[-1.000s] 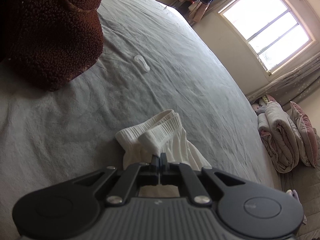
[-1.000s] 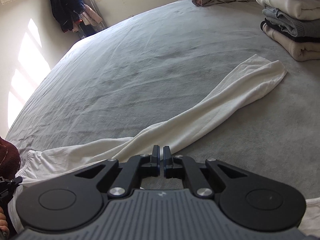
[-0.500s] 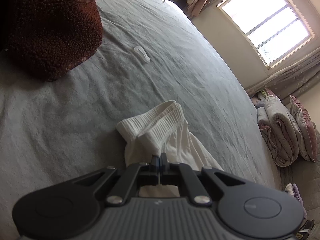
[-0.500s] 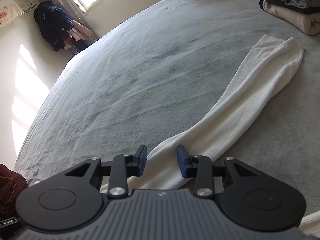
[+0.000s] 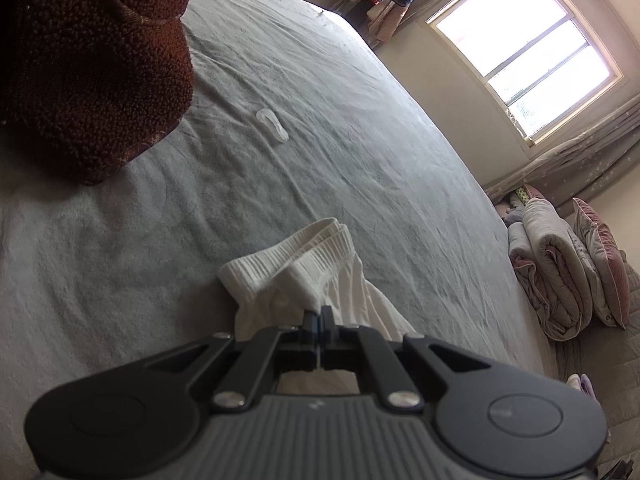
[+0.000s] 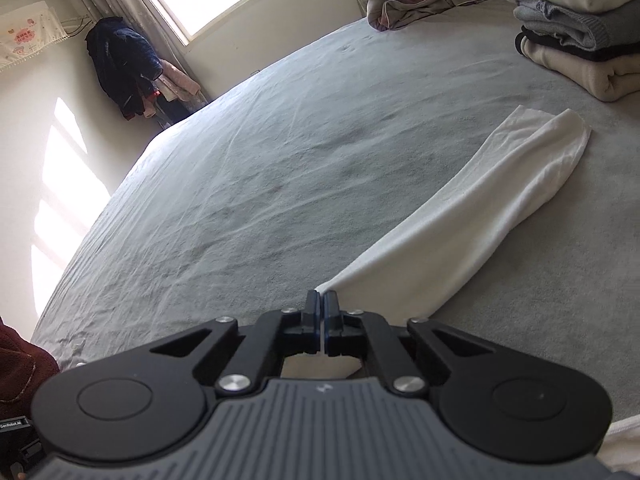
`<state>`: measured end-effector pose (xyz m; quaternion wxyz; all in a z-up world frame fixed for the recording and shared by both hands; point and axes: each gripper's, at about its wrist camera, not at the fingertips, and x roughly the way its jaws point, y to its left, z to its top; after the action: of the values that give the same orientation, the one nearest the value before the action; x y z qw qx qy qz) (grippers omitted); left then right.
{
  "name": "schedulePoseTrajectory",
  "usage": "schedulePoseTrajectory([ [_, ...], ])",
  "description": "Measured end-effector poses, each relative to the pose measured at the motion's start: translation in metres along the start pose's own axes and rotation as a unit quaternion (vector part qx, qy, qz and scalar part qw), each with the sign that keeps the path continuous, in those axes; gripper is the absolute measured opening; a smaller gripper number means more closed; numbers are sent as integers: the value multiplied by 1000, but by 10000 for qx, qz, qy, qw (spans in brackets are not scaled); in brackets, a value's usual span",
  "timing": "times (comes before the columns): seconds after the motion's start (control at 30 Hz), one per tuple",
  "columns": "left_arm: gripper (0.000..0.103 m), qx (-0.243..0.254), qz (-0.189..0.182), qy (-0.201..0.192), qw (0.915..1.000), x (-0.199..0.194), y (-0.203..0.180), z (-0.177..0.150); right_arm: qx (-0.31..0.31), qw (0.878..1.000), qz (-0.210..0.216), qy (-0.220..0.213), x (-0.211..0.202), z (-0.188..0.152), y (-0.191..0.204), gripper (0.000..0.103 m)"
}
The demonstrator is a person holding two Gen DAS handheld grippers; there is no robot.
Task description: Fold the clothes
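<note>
A pair of white trousers [image 6: 472, 208] lies stretched across the grey bed [image 6: 280, 168]. In the left wrist view its ribbed waistband [image 5: 296, 264] is bunched just ahead of my left gripper [image 5: 318, 314], which is shut on the cloth right behind the waistband. In the right wrist view one long leg runs away to the upper right, ending in a cuff [image 6: 560, 128]. My right gripper [image 6: 322, 300] is shut on the near edge of that leg, the white cloth pinched between its pads.
A brown fleece sleeve [image 5: 92, 60] hangs at the upper left. A small clear plastic piece [image 5: 272, 125] lies on the sheet. A stack of folded clothes [image 6: 576, 28] sits at the far right, rolled quilts [image 5: 556, 272] beyond the bed's end.
My right gripper opened, slid along the trouser leg toward the cuff, and shut on the leg's edge. My left gripper kept its hold on the waistband end.
</note>
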<state>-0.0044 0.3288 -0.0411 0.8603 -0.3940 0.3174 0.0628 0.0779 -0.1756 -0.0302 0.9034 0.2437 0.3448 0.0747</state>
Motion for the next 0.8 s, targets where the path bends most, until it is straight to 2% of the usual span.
schedulePoseTrajectory([
  [0.2,0,-53,-253,-128,9996,-7,1,7,-153,9993,95,-342,-36,2,6,1],
  [0.47,0,78,-795,-258,9965,-13,0,22,-512,9950,365,-777,-77,-2,15,1],
  [0.67,0,226,-775,-153,9966,-10,9,25,-1011,9904,544,-772,-104,-18,27,1],
  [0.8,0,366,-565,-43,9977,-9,21,24,-1358,9866,642,-637,-116,-35,33,1],
])
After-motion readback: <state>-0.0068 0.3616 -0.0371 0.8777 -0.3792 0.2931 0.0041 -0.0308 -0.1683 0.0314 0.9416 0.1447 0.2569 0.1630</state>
